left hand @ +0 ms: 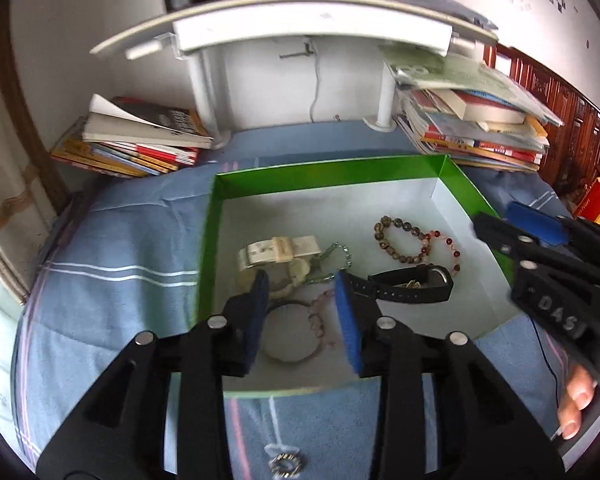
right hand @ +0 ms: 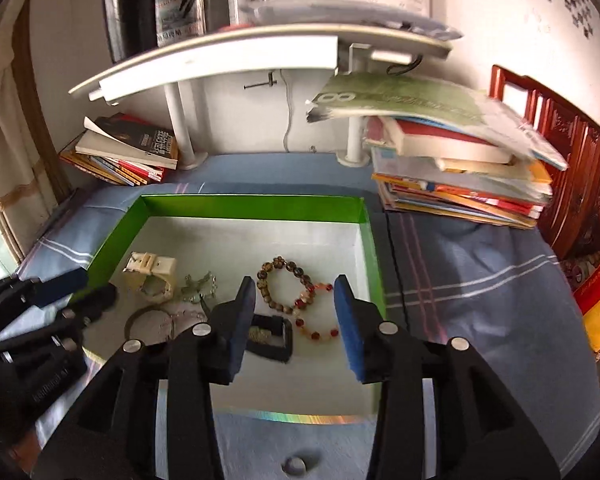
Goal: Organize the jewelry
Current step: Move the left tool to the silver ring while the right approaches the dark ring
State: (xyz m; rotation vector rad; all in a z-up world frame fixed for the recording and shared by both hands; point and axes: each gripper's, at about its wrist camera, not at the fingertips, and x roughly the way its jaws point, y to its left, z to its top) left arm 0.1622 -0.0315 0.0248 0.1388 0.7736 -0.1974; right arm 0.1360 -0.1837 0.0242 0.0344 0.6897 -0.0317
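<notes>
A silver ring [left hand: 287,465] on the blue cloth [left hand: 112,264] at 6 o'clock is resolved only by the left wrist view; the right view blurs it. "DAS" is read on the right gripper [left hand: 512,216]. Inside the green box [left hand: 328,169] the black watch [left hand: 414,284] lies with its long axis 9-to-3 — beside the brown bead bracelet [right hand: 285,285]. Both the left gripper [left hand: 302,284] and right gripper are spread apart, nothing held.

left gripper [left hand: 300,304] fingers spread apart, nothing between them, right gripper [right hand: 296,312] likewise gaping, both angled downward
</notes>
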